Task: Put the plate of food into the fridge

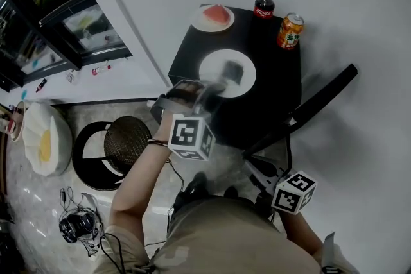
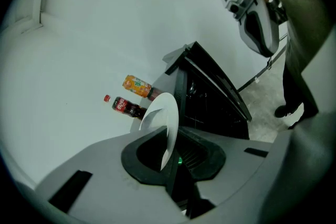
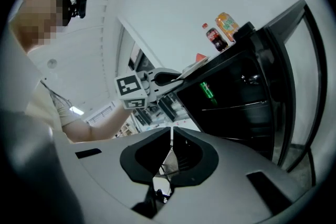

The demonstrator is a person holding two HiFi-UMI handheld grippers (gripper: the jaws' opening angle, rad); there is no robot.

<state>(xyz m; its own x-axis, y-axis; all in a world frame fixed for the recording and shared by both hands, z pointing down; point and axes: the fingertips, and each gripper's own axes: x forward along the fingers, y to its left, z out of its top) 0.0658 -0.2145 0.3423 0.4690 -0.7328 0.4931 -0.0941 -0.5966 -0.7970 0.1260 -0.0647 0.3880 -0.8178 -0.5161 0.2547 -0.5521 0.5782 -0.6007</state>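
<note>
We see the left hand (image 1: 163, 127) reaching forward with the forearm stretched out from the body. Its left gripper (image 1: 216, 88) tilts downward, and the marker cube rides on its back. The jaws are nearly together, pinching the near rim of the white plate (image 1: 212, 71). That plate sits right at the tips on the flat top of the black fridge (image 1: 273, 96). The plate carries a dark square piece of food (image 1: 232, 70) just past the jaws.

The right gripper (image 3: 171, 132) hangs low beside the person's right hip, well behind the left one. Its jaws are fully closed with nothing between them.

Farther ahead of the left gripper lies a second plate (image 1: 203, 24) holding a red wedge (image 1: 217, 13) (it looks like watermelon). Ahead and to the right of the left gripper stand a cola bottle (image 1: 264, 3) and an orange can (image 1: 290, 31), both upright and near each other.

The head view shows only the top of the fridge and the upper edge of its open door (image 1: 324, 94). The right gripper view looks into the fridge, where we make out shelves and something green that we cannot identify. The left gripper view shows the plate edge-on between the pads, and the food is hidden there.
</note>
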